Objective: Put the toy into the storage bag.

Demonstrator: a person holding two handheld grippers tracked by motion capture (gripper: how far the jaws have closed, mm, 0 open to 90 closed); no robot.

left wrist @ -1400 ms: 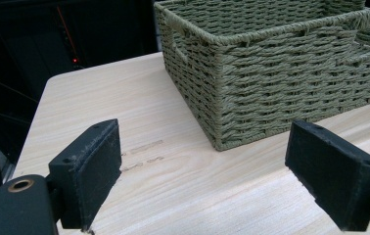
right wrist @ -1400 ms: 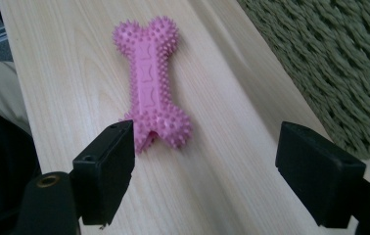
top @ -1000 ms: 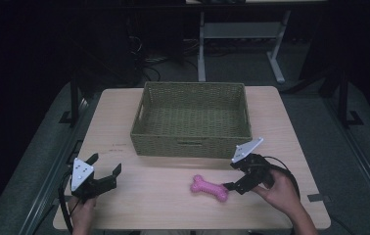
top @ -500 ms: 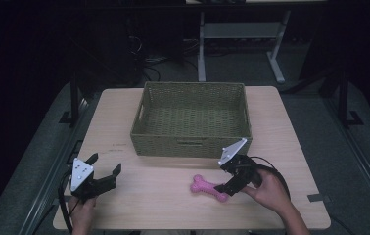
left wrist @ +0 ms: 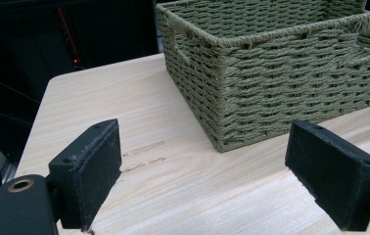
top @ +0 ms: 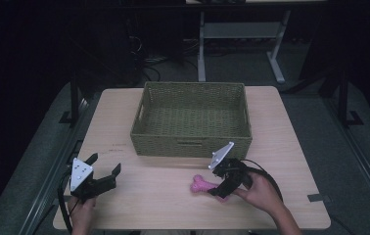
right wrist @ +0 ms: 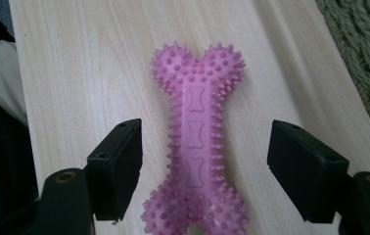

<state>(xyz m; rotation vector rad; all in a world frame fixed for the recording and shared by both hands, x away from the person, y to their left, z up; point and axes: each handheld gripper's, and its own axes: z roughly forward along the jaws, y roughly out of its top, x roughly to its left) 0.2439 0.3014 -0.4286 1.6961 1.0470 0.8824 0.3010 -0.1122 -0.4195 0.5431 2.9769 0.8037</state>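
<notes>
A pink spiky bone toy (top: 203,185) (right wrist: 195,132) lies flat on the wooden table, in front of the basket. My right gripper (top: 218,190) (right wrist: 205,147) is lowered over its right end, so the bone's shaft runs between the two jaws. Those jaws have just been closing, but in the right gripper view a gap remains on each side and the pads do not touch the toy. My left gripper (top: 104,164) (left wrist: 205,147) rests at the table's front left, open, with bare wood between its jaws.
A woven green basket (top: 191,144) (left wrist: 281,83) stands at the middle back of the table (top: 149,200), its inside bare as far as I see. The table's front edge lies close behind both hands. Dark floor and desk legs surround the table.
My right gripper has moved left and slightly down, from beside the bone's right end to astride it, and its jaws look narrower. The left gripper has not moved.
</notes>
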